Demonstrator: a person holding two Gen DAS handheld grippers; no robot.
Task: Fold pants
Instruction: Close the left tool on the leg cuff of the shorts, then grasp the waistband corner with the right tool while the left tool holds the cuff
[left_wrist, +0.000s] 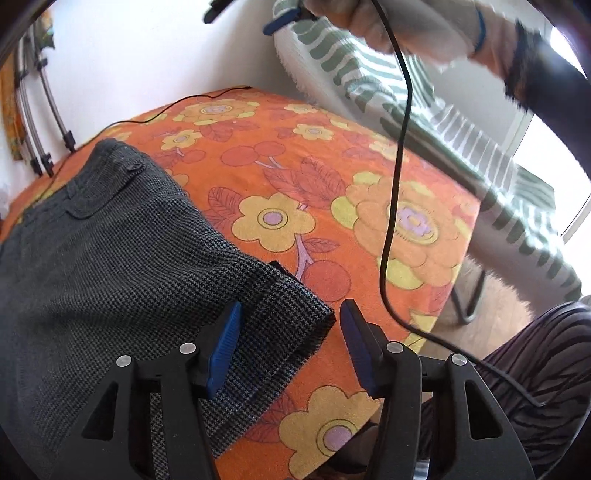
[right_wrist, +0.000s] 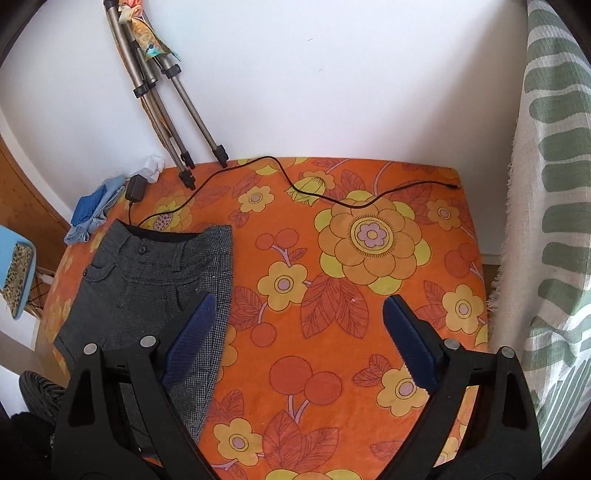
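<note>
Dark grey houndstooth pants (left_wrist: 110, 258) lie folded on the orange flowered table cover (left_wrist: 288, 177), waistband at the far end. My left gripper (left_wrist: 290, 314) is open and empty just above the pants' near hem corner, which lies between the pads. In the right wrist view the pants (right_wrist: 155, 280) lie at the left, button and pocket up. My right gripper (right_wrist: 299, 306) is wide open and empty, held above the cover to the right of the pants. It also shows raised at the top of the left wrist view (left_wrist: 255, 18).
A black cable (right_wrist: 295, 184) runs across the far part of the cover from an adapter (right_wrist: 135, 188). Tripod legs (right_wrist: 177, 110) lean on the white wall. Blue cloths (right_wrist: 92, 210) lie at the far left corner. A green-striped curtain (right_wrist: 554, 184) hangs at right.
</note>
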